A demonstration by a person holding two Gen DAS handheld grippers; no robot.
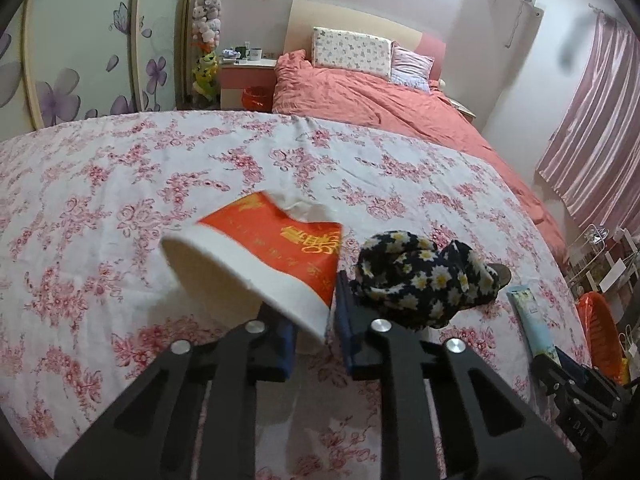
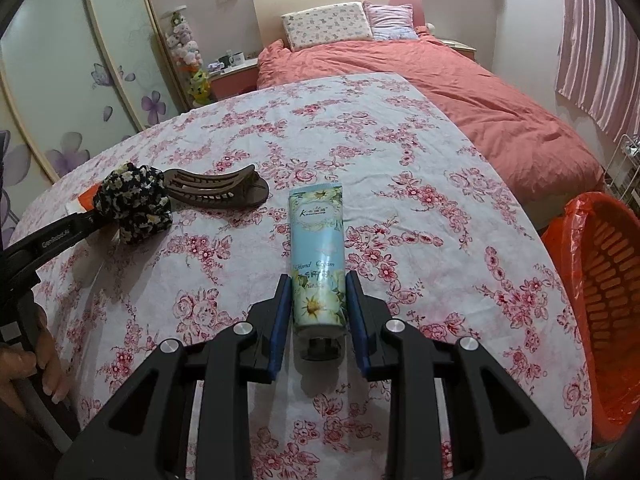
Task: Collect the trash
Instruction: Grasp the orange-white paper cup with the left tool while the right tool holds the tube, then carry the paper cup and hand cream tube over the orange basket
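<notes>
A: biggest first, the orange bin (image 2: 600,300) with its orange liner, off the table's right edge. landmark for everything

B: table? (image 2: 400,152)

A: floral cloth, just left of the bin. next the hand cream tube (image 2: 318,256), lying flat nearer the bin than anything else on the cloth, cap toward camera. right gripper (image 2: 318,306) jaws narrowed to the tube's sides near the cap end, blue pads look to be touching it, tube not lifted off the cloth

B: handling?

A: soft plastic, light, probably slick. squeezes in, so I'd grip low by the stiffer cap shoulder, about where it is now

B: and the cup

A: red paper cup (image 1: 260,256), far side of the table from the bin, beyond the daisy-print scrunchie (image 1: 424,276) and brown hair clip (image 2: 216,192). left gripper (image 1: 316,320) pinches its white rim wall, one pad inside, one outside, cup tipped up off the cloth

B: risk?

A: very light, thin, crushes easily. torn at the base already. rim is the stiffest part, so good hold
</notes>
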